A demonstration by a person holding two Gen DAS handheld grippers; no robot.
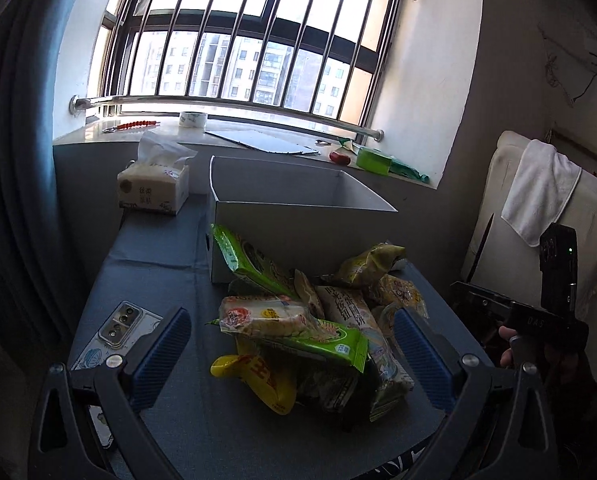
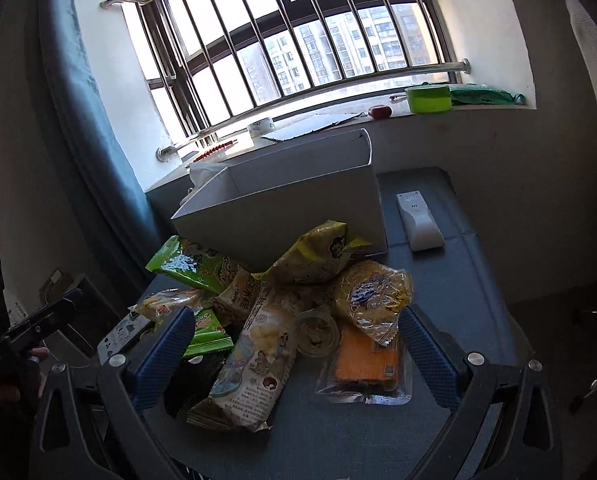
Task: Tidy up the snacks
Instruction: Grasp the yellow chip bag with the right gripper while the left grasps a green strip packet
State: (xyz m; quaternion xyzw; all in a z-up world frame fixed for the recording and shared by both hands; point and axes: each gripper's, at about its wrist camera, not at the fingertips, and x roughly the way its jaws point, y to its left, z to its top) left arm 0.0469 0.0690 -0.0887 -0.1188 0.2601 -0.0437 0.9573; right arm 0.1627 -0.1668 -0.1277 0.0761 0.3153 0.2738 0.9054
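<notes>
A heap of snack packets (image 1: pixel 310 312) lies on the grey-blue table in front of an open white box (image 1: pixel 298 208). My left gripper (image 1: pixel 294 356) is open, its blue pads on either side of the heap's near end, over a green packet (image 1: pixel 322 340) and a yellow packet (image 1: pixel 258 376). In the right wrist view the same heap (image 2: pixel 282 300) and box (image 2: pixel 286 204) show. My right gripper (image 2: pixel 298 352) is open around a long pale packet (image 2: pixel 250 364), a small round snack (image 2: pixel 318 332) and an orange packet (image 2: pixel 366 360). Neither holds anything.
A phone (image 1: pixel 118 332) lies left of the heap, a tissue pack (image 1: pixel 154 188) at the far left, a white remote (image 2: pixel 418 220) right of the box. The window sill (image 1: pixel 258 140) holds tape, cardboard and green items. A chair with a towel (image 1: pixel 538 196) stands at right.
</notes>
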